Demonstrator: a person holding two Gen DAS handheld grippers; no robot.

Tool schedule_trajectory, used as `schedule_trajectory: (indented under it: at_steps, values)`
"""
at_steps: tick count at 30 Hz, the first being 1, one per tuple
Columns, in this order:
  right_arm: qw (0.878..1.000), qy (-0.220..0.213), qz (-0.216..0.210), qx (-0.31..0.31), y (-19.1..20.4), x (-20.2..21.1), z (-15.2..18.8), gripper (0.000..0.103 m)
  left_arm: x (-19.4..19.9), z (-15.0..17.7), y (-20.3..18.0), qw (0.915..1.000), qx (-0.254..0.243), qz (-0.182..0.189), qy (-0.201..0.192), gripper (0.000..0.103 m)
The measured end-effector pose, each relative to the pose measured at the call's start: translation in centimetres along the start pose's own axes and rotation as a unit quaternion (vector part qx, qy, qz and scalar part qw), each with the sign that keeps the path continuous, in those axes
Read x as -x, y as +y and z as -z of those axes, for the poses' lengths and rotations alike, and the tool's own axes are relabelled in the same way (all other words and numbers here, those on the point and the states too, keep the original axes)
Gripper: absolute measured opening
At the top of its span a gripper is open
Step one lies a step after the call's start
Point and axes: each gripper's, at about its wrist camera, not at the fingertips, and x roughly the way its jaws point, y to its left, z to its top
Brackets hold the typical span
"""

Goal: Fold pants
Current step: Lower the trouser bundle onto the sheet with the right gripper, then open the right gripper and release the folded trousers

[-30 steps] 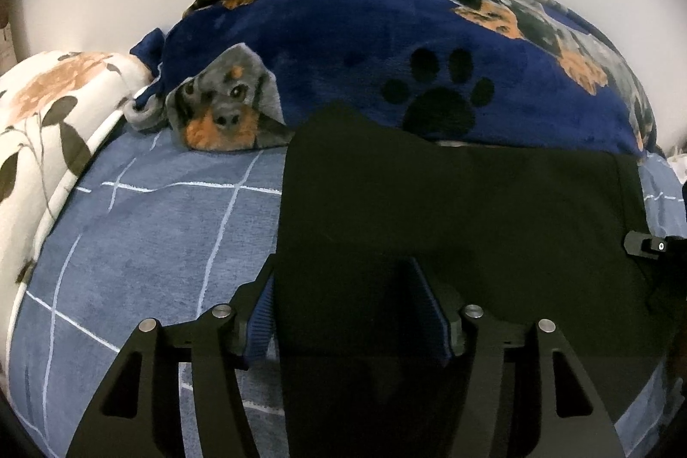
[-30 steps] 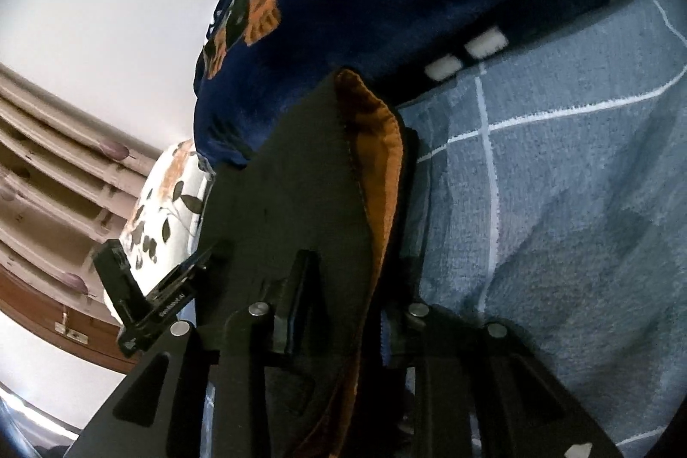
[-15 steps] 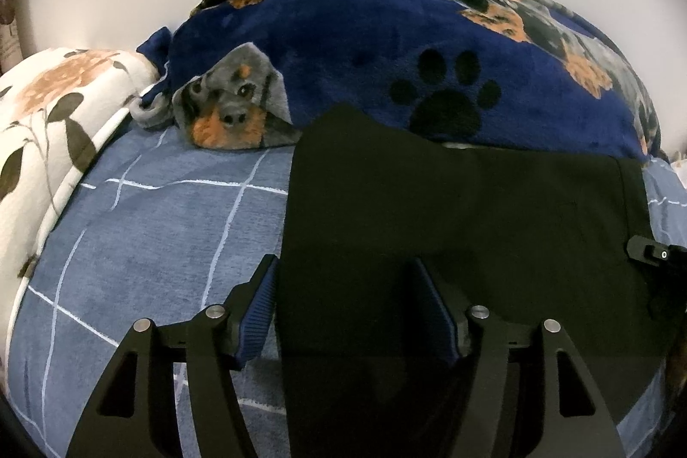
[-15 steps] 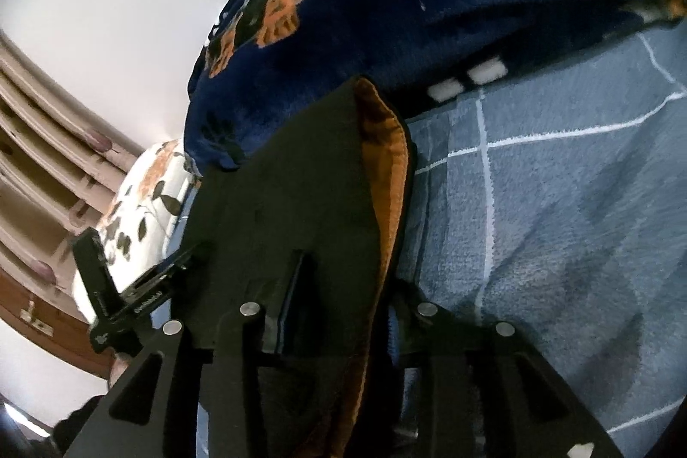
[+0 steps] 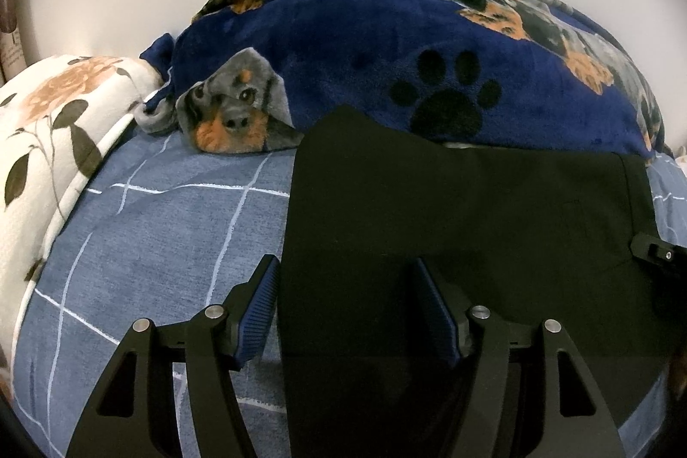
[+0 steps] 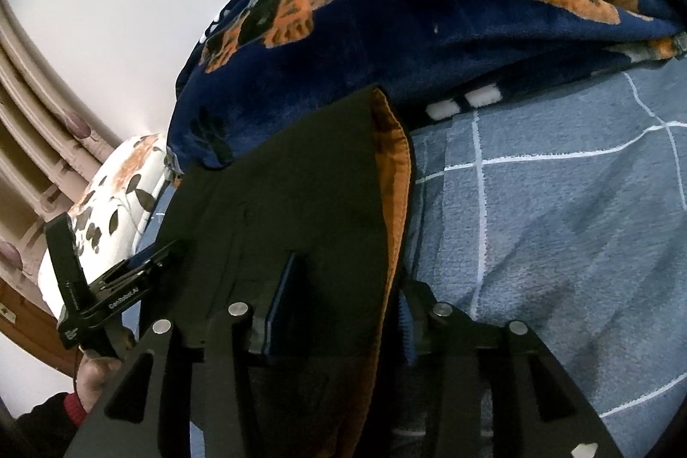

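one fold: looks already made, pants (image 5: 463,226) lie doubled on the bed (image 5: 171,226), just below the dog blanket (image 5: 343,50)
left gripper (image 5: 345,307): jaws apart, straddling pants' left edge
right gripper (image 6: 339,307): jaws apart, astride pants' orange-lined edge
left to do: likely further folds

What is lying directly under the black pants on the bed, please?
The black pants lie on the blue checked bedsheet, which shows around them on both sides. An orange lining shows along one edge. Whatever lies beneath the pants themselves is covered, as is their far edge against the dog-print blanket.
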Motion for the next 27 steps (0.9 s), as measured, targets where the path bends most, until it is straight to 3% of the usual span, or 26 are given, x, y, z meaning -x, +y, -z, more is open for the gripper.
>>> schedule_trajectory:
  at_steps: [6, 27]
  values:
    - [0.999, 0.001, 0.023, 0.036, 1.4, -0.4, 0.3, 0.050, 0.0, 0.0, 0.0, 1.0000, -0.001, -0.003, -0.001, 0.067]
    - [0.998, 0.002, 0.026, 0.048, 1.9, -0.3, 0.4, 0.057, 0.1, 0.0, 0.1, 0.9998, -0.002, -0.017, -0.005, 0.068]
